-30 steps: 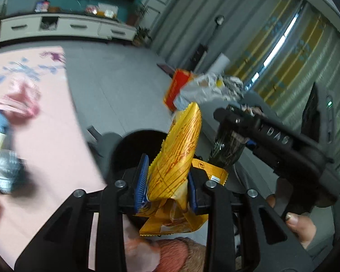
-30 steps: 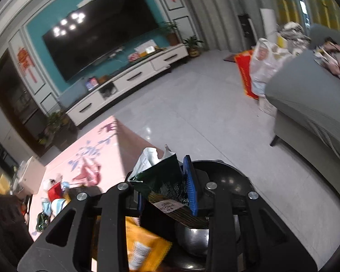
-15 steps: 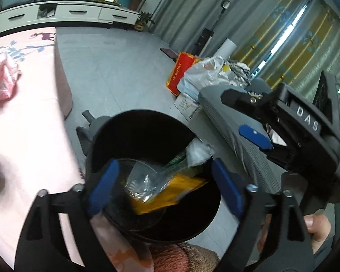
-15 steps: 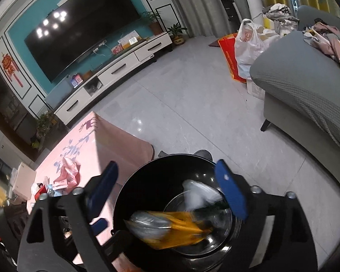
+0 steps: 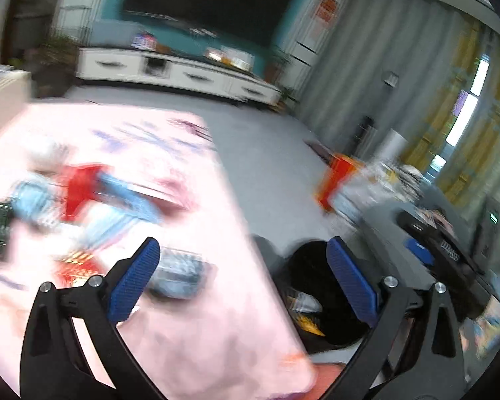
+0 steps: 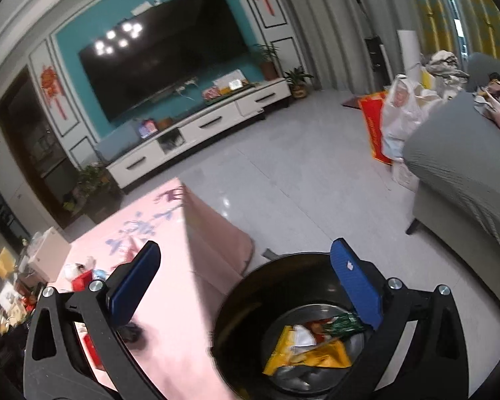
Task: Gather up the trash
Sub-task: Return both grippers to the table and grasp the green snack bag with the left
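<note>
My left gripper [image 5: 241,250] hangs over the pink table [image 5: 200,183], its jaws opening, nothing between the blue pads. Blurred wrappers lie below it: a red one [image 5: 80,186] and a silvery packet [image 5: 180,270]. The black bin [image 5: 316,266] stands off the table's right edge. My right gripper [image 6: 245,253] is above the bin [image 6: 250,286], jaws opening and nothing between them. Inside the bin lie a yellow wrapper [image 6: 316,353] and a green wrapper [image 6: 343,323]. More wrappers [image 6: 83,276] sit at the table's far left.
A grey sofa [image 6: 466,166] stands to the right of the bin. A white plastic bag [image 6: 400,116] and a red bag [image 6: 373,126] sit on the floor beside it. A white TV cabinet [image 6: 200,126] lines the far wall. A cardboard box [image 5: 3,100] is beyond the table.
Both grippers opened; the yellow wrapper and the green wrapper dropped into the bin. The left gripper swung left from the bin to over the table. The right gripper stayed near the bin.
</note>
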Demonstrator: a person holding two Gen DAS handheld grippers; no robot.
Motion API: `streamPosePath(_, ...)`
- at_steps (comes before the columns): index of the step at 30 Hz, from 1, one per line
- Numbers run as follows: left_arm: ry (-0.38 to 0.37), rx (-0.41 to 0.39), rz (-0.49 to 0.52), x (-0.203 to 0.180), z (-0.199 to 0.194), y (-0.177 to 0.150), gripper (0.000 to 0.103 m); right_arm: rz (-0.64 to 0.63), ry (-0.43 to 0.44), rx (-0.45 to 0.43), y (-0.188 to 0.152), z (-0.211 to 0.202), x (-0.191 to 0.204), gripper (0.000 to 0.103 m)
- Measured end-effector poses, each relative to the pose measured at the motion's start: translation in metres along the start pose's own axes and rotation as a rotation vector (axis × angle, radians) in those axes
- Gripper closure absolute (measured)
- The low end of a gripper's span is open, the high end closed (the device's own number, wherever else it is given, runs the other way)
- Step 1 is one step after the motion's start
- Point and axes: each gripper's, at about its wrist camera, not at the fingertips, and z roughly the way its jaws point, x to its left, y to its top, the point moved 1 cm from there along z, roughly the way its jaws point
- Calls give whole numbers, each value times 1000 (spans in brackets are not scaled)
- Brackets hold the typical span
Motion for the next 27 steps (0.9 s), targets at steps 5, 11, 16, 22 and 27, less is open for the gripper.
streamPosePath(5, 218, -99, -87, 81, -43, 18, 3, 12, 66, -51, -4, 3, 31, 3)
streamPosePath(11, 399, -144, -262, 184, -72, 14, 3, -207, 46, -188, -24, 1, 92, 3)
streamPosePath(16, 495, -110, -366, 241, -70, 0, 3, -203, 99, -255, -50, 7, 118, 3)
streamPosePath(22, 427, -33, -445, 275, -39, -11, 3, -342, 91, -154, -65, 33, 151, 3)
streamPosePath(27, 430, 41, -438, 286, -7, -8, 4, -329, 231, 41, -80, 54, 163, 3)
